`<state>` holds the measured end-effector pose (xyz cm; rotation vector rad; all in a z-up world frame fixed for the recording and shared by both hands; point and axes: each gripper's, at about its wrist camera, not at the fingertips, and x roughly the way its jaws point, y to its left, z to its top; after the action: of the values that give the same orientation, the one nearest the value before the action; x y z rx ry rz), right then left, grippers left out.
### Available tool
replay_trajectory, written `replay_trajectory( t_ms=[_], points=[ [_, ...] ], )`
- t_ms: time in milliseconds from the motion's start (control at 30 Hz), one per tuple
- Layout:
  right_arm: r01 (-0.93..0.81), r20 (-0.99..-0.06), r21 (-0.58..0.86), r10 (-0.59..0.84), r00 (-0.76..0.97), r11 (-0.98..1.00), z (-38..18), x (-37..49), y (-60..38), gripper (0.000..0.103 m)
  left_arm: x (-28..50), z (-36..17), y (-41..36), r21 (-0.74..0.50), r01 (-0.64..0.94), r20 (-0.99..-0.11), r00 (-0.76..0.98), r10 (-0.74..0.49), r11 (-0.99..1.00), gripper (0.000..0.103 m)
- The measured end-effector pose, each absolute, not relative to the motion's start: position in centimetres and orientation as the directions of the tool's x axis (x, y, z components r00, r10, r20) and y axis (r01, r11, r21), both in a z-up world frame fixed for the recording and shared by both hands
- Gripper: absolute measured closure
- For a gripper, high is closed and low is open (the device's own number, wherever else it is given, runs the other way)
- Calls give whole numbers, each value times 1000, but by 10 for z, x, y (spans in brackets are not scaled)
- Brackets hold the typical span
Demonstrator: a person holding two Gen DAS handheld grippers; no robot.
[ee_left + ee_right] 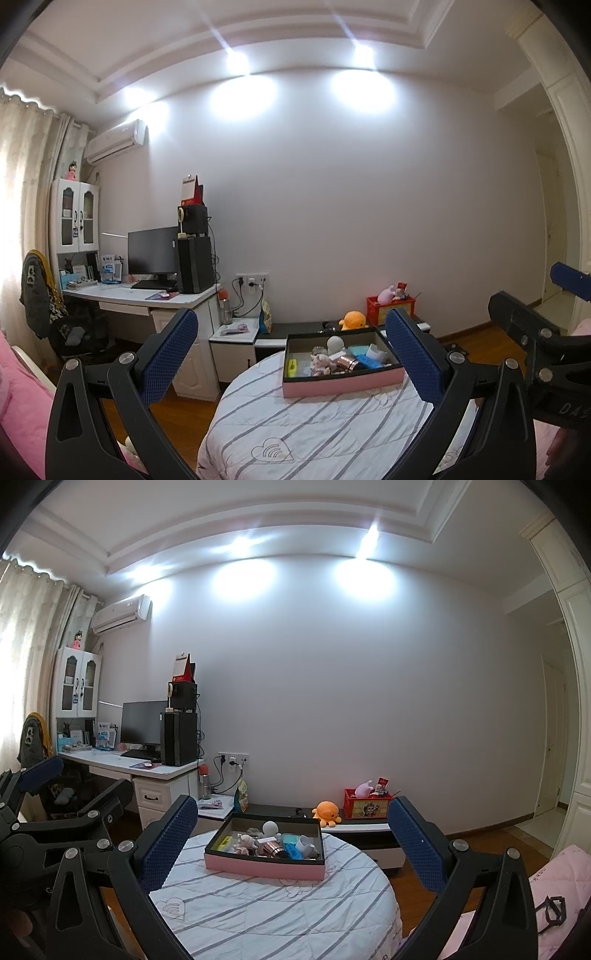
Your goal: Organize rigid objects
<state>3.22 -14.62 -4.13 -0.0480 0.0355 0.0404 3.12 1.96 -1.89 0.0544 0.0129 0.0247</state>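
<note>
Pink box (264, 867) long axis runs roughly left-right, slightly skewed.

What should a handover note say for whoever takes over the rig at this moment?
Left gripper: open, empty, held above the near side of the table.
Right gripper: open, empty, beside the left one.
Box: pink-sided, on the striped round table, far side. The small items lie jumbled inside: yellow piece, white ball, copper cylinder, blue piece, white cup, figurine.
Done: nothing visibly sorted; nothing lies on the table outside the box.
Left: reach in, pick items, arrange them.
</note>
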Motion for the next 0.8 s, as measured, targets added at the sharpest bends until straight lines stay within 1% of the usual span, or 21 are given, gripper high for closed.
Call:
replay_trajectory(
  t_ms=[800],
  points=[
    [-34,-42,-54,32,999,998,-38,35,-143,0,29,-19,24,59,-27,-11,1000,27,998,0]
  ],
)
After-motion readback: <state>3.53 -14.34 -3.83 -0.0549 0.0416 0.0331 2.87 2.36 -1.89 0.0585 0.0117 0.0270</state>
